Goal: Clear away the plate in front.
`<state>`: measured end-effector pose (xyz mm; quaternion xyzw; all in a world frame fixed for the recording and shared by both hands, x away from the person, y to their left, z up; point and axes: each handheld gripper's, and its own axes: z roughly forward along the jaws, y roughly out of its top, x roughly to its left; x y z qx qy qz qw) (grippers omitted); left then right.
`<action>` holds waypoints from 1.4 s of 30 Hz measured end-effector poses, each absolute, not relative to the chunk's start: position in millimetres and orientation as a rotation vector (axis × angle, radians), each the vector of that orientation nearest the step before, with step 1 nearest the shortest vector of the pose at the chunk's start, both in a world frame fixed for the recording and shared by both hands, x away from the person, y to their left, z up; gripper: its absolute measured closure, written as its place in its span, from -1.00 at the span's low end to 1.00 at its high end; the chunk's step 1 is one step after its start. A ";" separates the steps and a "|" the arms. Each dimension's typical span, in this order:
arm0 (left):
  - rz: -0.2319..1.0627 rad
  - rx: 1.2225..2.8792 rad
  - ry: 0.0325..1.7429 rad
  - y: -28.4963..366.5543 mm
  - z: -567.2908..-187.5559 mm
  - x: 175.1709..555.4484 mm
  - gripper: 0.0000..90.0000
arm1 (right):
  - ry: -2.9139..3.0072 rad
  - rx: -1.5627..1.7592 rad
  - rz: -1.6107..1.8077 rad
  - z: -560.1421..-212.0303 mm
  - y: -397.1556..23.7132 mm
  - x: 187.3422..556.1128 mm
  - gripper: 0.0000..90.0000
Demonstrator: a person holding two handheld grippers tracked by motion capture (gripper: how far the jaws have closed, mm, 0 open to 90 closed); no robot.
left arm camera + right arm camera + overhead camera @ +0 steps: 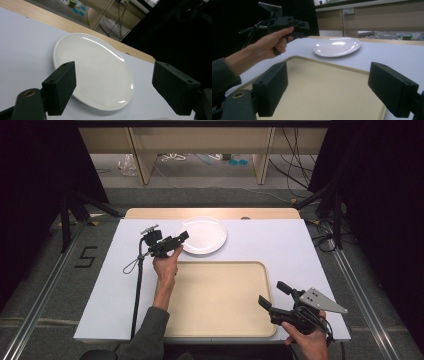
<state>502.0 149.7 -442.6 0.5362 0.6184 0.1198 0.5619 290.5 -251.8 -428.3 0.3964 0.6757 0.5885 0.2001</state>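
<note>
Plate (201, 235), plain glossy white, lies on our white table (280, 245) just ahead of our left tongs (181, 238). Both tongs gape wide, empty; our right tongs (273, 296) hover over the tray (220, 300).

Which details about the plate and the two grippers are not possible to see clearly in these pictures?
- Plate: near rim covered by the left gripper's own jaw, left gripper view.
- Whether the left gripper touches the plate: too small, high view.
- Right gripper: jaw tips cut off by the bottom edge, right gripper view.
</note>
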 end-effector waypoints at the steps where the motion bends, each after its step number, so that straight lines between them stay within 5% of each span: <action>1: 0.240 1.260 1.471 150.9 -445.6 509.8 -0.58 | 1.888 1.108 1.646 -428.3 -251.8 290.5 -0.62; 42: 0.065 1.071 1.679 162.1 -484.6 561.2 -0.50 | 1.892 1.058 1.703 -429.2 -250.9 291.8 -0.58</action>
